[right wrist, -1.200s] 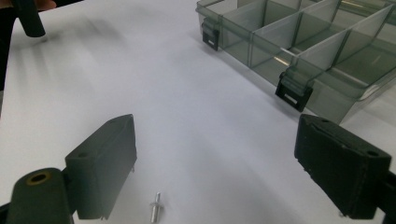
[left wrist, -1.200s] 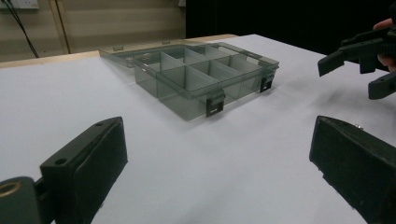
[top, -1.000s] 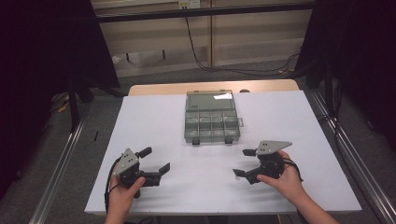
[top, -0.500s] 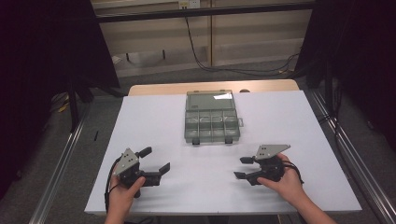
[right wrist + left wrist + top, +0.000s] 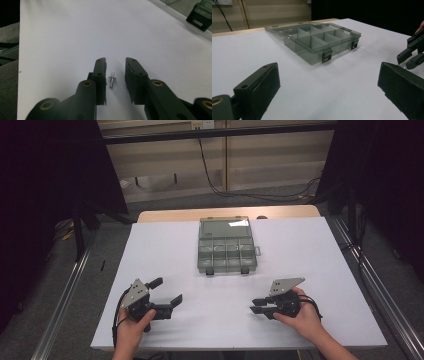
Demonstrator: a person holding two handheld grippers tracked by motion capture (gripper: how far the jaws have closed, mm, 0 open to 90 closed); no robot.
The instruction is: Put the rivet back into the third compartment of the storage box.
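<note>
The white table [image 5: 320,270] carries 1 clear compartment box [image 5: 227,252], lying open near the middle of the far edge, its lid folded back and its 2 black latches facing the near edge. Its cells look empty, though I cannot be sure from here.

The left gripper [image 5: 167,302] rests near the near-left corner, jaws wide apart with nothing between them. The hazard on this side is small: it points toward the box, and a careless sweep could nudge the light box along the table.

The right gripper [image 5: 260,306] sits near the near edge, right of centre, low to the surface. Its jaws have just been closing and stand narrow, not yet touching what lies between them: 1 small metal rivet [image 5: 112,78], flat on the table, nearer the jaw on the left of the right gripper view.

Risks, in my judgement:
1. The nearer pad meets the rivet first and pushes or rolls it out of the gap.
2. The pads close above so thin a part and miss it.
3. A weak pinch lets it drop on the way to the box.
</note>
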